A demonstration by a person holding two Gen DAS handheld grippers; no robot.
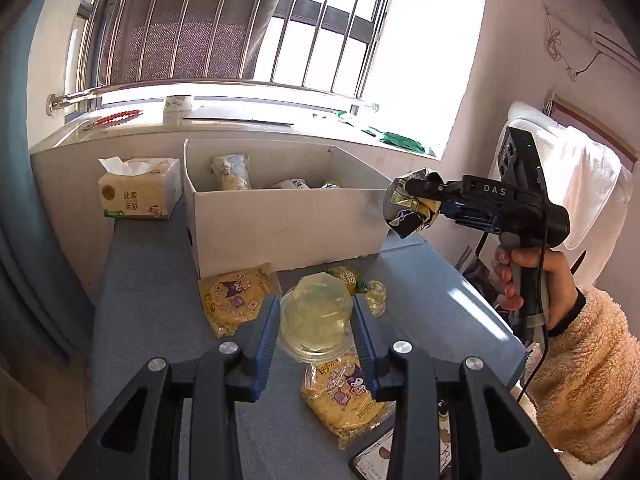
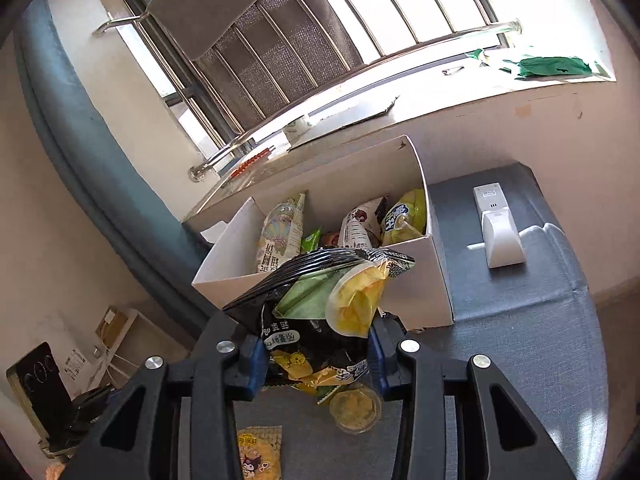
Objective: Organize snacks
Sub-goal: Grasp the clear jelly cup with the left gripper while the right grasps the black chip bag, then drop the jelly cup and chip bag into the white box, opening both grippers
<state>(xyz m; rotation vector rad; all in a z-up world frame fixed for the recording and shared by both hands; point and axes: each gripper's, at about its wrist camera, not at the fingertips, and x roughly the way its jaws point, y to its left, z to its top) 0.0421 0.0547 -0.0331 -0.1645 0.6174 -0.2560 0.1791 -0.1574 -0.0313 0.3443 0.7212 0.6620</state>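
A white cardboard box (image 1: 288, 228) stands on the grey table and holds several snack packs; it also shows in the right wrist view (image 2: 424, 280). My left gripper (image 1: 316, 312) is shut on a clear jelly cup (image 1: 316, 316) just above the table. Two yellow Kuromi snack packs (image 1: 232, 296) (image 1: 344, 396) lie beside it. My right gripper (image 2: 316, 344) is shut on a black and yellow snack bag (image 2: 320, 312), held in the air near the box's right end; it shows in the left wrist view (image 1: 408, 208).
A tissue pack (image 1: 138, 192) stands left of the box. A small jelly cup (image 1: 376, 296) and a yellow packet (image 1: 346, 276) lie by the box front. A white remote in a stand (image 2: 498, 228) sits right of the box. A windowsill runs behind.
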